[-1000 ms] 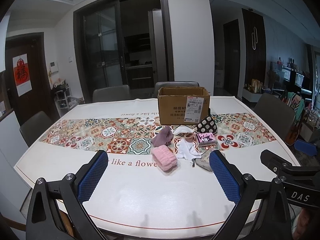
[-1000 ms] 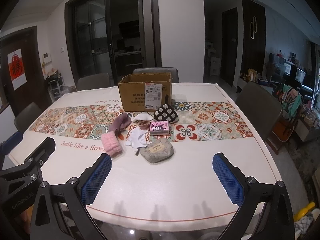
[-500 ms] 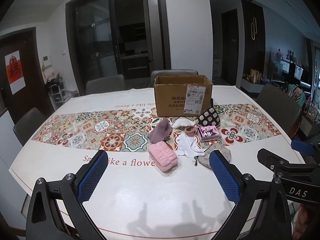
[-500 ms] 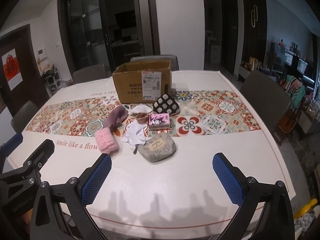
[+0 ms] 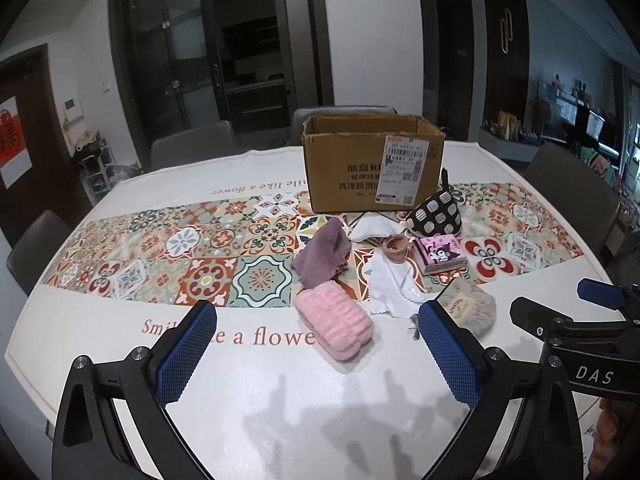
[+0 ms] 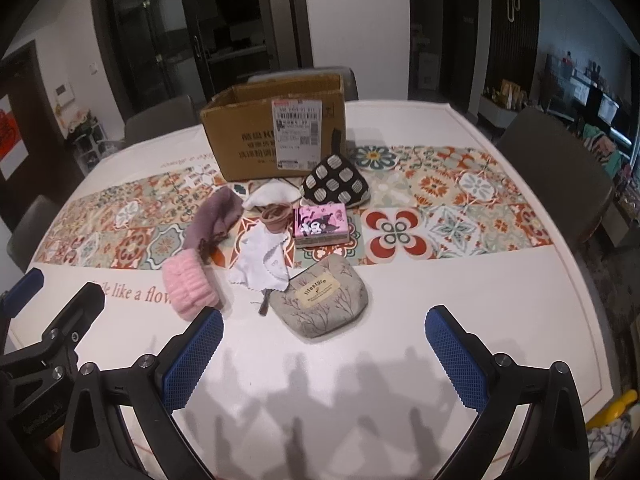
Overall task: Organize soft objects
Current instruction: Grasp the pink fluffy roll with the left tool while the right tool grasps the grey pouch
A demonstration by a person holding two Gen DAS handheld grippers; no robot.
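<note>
A pile of soft things lies mid-table before an open cardboard box (image 5: 372,168) (image 6: 276,136). Nearest are a pink fluffy roll (image 5: 334,322) (image 6: 190,284) and a grey "lifestyle" pouch (image 6: 320,304) (image 5: 468,308). Behind them lie a mauve cloth (image 5: 324,256) (image 6: 214,216), a white cloth (image 5: 394,288) (image 6: 260,258), a pink cartoon packet (image 5: 440,254) (image 6: 320,222) and a black-and-white spotted pouch (image 5: 436,214) (image 6: 336,182). My left gripper (image 5: 316,352) is open, just short of the pink roll. My right gripper (image 6: 324,356) is open, just short of the grey pouch. Both hold nothing.
The table (image 5: 120,328) has a white cloth with a patterned tile strip and "Smile like a flower" lettering. Grey chairs (image 6: 556,152) stand around it. A brown hair tie (image 6: 276,216) and a small white item (image 6: 268,194) lie near the box.
Both grippers have moved forward over the table toward the pile, so the objects appear larger and closer. Both stay open and nothing on the table has moved.
</note>
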